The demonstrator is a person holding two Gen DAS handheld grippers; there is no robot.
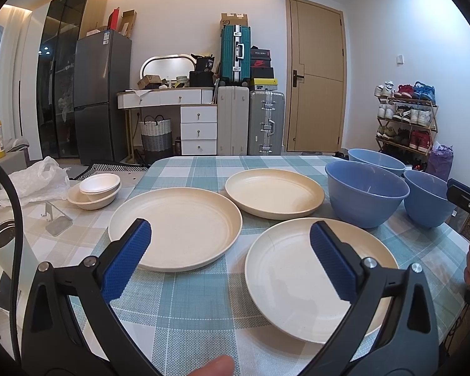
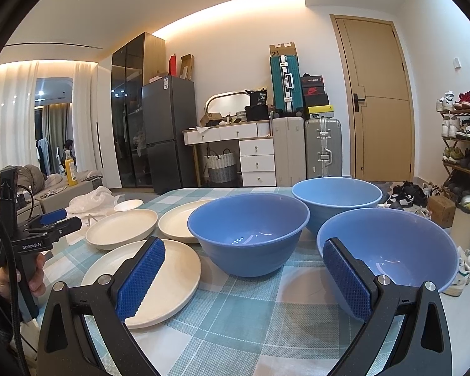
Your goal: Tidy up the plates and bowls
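Two grippers: my left gripper (image 1: 230, 241) and right gripper (image 2: 244, 261), both spread wide, grasping nothing, above the checked tablecloth (image 1: 188, 307).
Plates: three cream plates (image 1: 175, 228) on the tablecloth, left of the bowls.
Bowls: three blue bowls (image 2: 249, 238) grouped at the tablecloth's right side.
Beyond: white bowls (image 1: 94, 191) off the tablecloth's left edge.

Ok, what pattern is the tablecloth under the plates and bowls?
The tablecloth is a teal, white and grey check, clearest in the left wrist view.
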